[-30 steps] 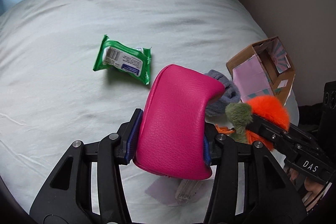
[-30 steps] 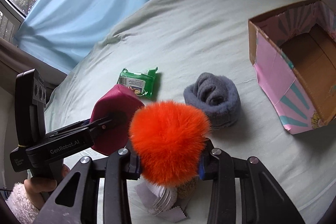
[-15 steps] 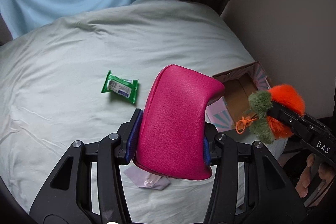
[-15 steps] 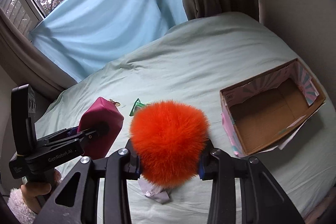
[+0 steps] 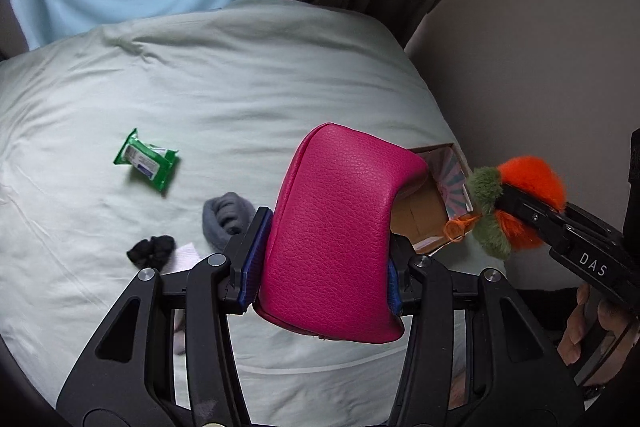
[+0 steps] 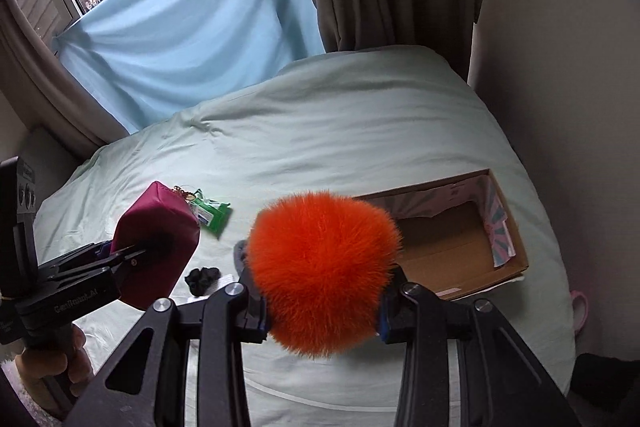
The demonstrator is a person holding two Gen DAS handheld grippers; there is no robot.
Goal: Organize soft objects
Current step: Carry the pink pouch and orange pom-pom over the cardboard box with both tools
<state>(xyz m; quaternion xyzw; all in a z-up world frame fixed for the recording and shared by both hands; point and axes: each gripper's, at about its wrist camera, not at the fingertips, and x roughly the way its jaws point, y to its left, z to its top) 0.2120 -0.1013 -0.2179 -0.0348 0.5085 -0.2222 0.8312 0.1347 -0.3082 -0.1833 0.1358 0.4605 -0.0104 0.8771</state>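
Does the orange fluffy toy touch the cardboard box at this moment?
Apart. In the left wrist view the orange fluffy toy, shut in the right gripper, hangs in the air beside the cardboard box, gray wall behind it.

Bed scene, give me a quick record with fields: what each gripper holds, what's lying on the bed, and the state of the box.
left gripper: shut on pink pouch, held above the bed
right gripper: shut on orange pompom, held above the bed
cardboard box: open, nothing visible inside, on the bed near the wall
lying on bed: green wipes pack, grey rolled sock, black scrunchie
also: a white slip beside the scrunchie
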